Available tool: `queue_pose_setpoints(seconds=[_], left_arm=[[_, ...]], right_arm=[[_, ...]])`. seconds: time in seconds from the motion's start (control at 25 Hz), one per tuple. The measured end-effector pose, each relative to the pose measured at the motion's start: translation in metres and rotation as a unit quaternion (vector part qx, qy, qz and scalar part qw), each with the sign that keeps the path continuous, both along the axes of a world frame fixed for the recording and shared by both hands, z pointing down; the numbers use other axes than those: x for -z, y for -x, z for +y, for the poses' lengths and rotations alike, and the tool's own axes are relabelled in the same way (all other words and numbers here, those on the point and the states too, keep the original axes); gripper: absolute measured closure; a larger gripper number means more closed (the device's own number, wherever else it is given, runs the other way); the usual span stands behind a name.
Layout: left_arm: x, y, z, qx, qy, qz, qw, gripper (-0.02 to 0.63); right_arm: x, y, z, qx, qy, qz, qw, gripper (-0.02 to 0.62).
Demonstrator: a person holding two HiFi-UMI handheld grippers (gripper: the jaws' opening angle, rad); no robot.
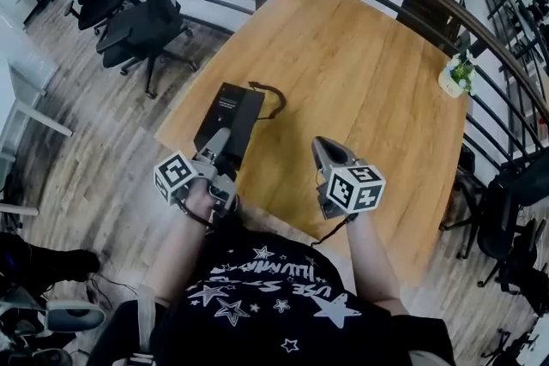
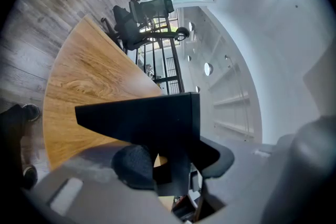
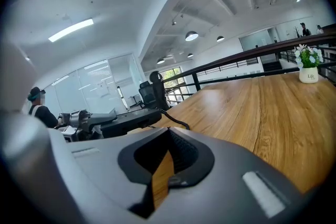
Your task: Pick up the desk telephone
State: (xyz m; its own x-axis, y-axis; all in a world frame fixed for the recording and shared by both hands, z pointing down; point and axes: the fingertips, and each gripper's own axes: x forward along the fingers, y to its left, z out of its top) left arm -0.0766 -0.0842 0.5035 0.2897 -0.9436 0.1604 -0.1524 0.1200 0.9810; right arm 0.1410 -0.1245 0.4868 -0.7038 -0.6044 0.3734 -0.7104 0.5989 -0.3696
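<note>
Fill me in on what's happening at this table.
A person holds a two-jaw gripper in each hand at the near edge of a wooden table. The left gripper has its jaws shut on the near end of the black desk telephone, whose cord trails onto the tabletop. The right gripper hovers beside it over the table, jaws together and holding nothing. Whether the phone is fully off the table is hard to tell.

Bright, even indoor light; heavy wide-angle distortion.
Ceiling strip light [image 3: 71,30] and round lamps [image 3: 191,35] supply illumination. Table [image 1: 360,73] shows soft sheen, weak shadows. Gripper views vignette black at corners; near jaw surfaces blur; desk telephone [image 2: 142,118] renders near-black.
</note>
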Motion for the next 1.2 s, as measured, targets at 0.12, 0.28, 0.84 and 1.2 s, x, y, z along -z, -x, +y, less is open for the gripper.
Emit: queue_pose_setpoints(seconds=[0.12,0.28,0.84,1.2], left_arm=[[0.003,-0.016,0.023,0.011,-0.003,-0.004,0.9999,0.419],[0.001,-0.034,0.048,0.032,-0.004,-0.002,0.9995,0.419],[0.018,-0.061,0.122,0.073,-0.022,-0.007,0.9971,0.419],[0.027,-0.059,0.143,0.08,-0.038,-0.002,0.9961,0.419]], right_arm=[[0.0,-0.017,0.015,0.014,0.003,-0.005,1.0,0.595],[0.003,-0.038,0.032,0.035,0.006,-0.021,0.999,0.595],[-0.008,-0.056,0.072,0.079,0.004,-0.021,0.997,0.595],[0.003,-0.043,0.089,0.103,-0.016,-0.017,0.994,0.595]])
